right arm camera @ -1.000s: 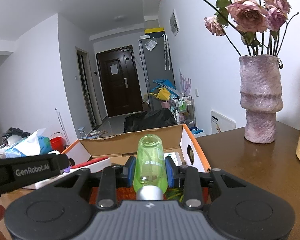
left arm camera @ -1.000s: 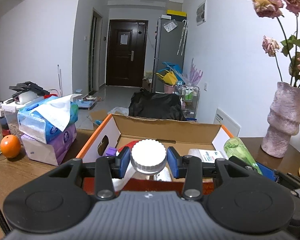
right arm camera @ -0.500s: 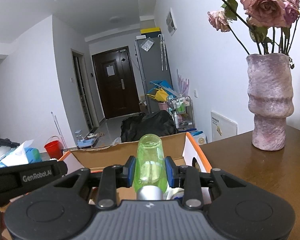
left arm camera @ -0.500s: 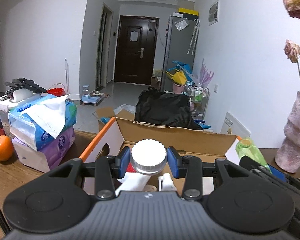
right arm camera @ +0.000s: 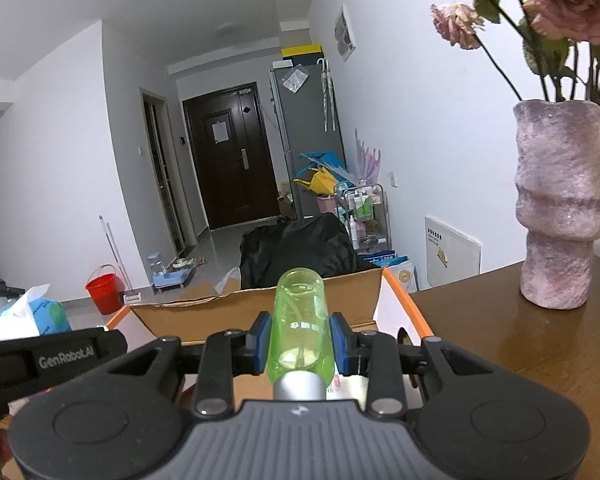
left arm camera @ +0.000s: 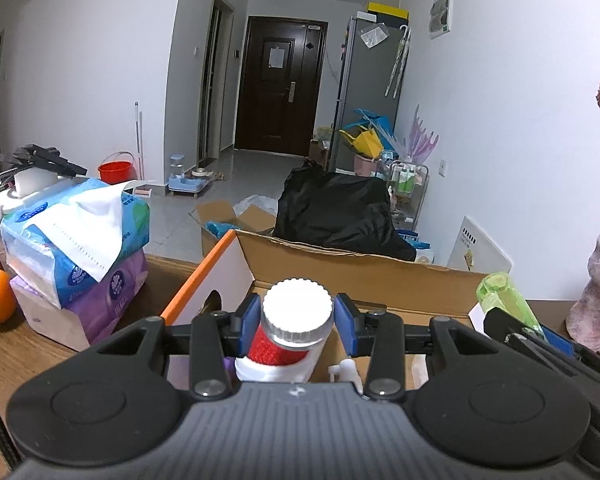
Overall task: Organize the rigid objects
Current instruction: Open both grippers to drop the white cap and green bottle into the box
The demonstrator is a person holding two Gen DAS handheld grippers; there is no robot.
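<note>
Above the open cardboard box (left arm camera: pixel 364 276) you carry one item per hand, likely for dropping both in together: your left gripper (left arm camera: pixel 296 322) clamps the white-capped bottle (left arm camera: pixel 298 312) between its pads, your right gripper (right arm camera: pixel 299 344) pinches the green bottle (right arm camera: pixel 300 320), base forward

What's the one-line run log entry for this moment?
left gripper: shut on white-capped bottle | right gripper: shut on green bottle | both over open cardboard box
</note>
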